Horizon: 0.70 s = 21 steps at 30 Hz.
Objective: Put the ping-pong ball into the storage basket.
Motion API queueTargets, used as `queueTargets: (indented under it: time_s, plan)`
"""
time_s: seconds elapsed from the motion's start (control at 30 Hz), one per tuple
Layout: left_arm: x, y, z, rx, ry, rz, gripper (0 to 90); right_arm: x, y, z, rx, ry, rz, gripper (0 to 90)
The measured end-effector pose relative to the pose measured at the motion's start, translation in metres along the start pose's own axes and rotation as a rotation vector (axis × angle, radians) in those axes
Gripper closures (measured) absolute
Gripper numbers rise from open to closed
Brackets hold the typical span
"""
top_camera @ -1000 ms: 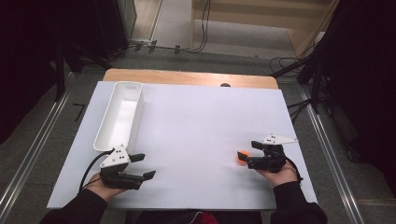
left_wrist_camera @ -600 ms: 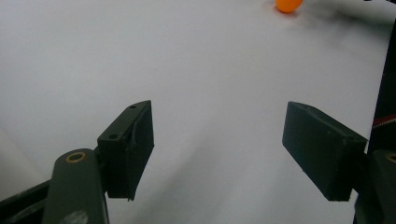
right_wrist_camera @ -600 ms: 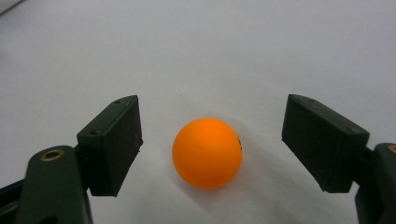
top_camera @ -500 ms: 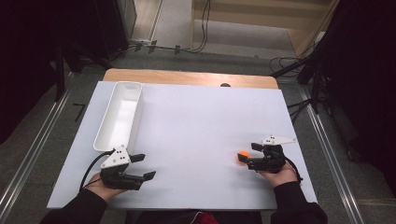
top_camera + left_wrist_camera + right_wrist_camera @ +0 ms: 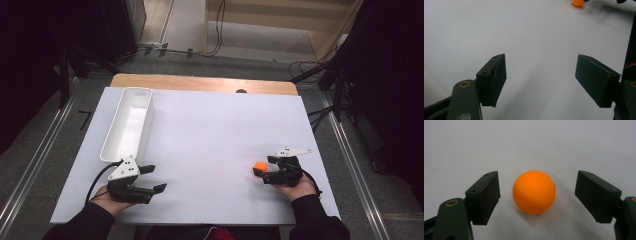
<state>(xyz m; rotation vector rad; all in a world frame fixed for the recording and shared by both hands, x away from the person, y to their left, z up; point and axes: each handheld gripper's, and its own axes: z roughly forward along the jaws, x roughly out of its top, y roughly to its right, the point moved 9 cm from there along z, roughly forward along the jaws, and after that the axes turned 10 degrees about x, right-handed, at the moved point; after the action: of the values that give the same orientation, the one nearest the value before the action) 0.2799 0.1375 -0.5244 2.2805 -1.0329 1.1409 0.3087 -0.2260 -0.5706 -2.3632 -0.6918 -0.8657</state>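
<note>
White tray point(image 5: 128, 125) on white table point(image 5: 210, 135), far left; wooden board point(image 5: 200, 83) behind; cables point(image 5: 215, 30) on floor

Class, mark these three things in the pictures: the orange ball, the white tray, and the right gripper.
orange ball point(image 5: 534, 192): right gripper view, middle of its front.
white tray point(image 5: 146, 127): high view, its right wall.
right gripper point(image 5: 537, 198): right gripper view, midway between its open fingertips.

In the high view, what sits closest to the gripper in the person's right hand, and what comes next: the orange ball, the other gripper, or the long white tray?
Measured from the right gripper:
1. Orange ball, on the table between its open jaws.
2. Left gripper, across the table at the near left edge.
3. White tray, along the left side, reaching toward the far edge.
</note>
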Motion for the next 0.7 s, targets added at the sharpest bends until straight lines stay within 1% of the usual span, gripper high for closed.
queueTargets:
  time_s: [0.13, 0.17, 0.23, 0.3, 0.7]
  plan:
    - [0.0000, -0.0001, -0.0002, -0.001, -0.001, 0.000, 25.3, -0.0019, -0.0019, 0.0019, 0.004, -0.017, -0.001, 18.9]
    - [0.0000, -0.0001, -0.0002, -0.001, -0.001, 0.000, 25.3, -0.0026, -0.0018, 0.0024, 0.005, -0.024, -0.008, 18.9]
    - [-0.0001, 0.0000, -0.0001, -0.001, -0.001, 0.000, 25.3, -0.0032, -0.0019, 0.0029, 0.002, -0.029, -0.008, 18.9]
    - [0.0000, 0.0000, -0.0001, 0.000, 0.000, 0.000, 25.3, -0.0055, -0.0022, 0.0046, -0.002, -0.049, -0.014, 19.0]
    - [-0.0001, 0.0000, -0.0001, 0.000, 0.000, 0.001, 25.3, -0.0098, -0.0024, 0.0081, -0.022, -0.097, -0.043, 21.6]
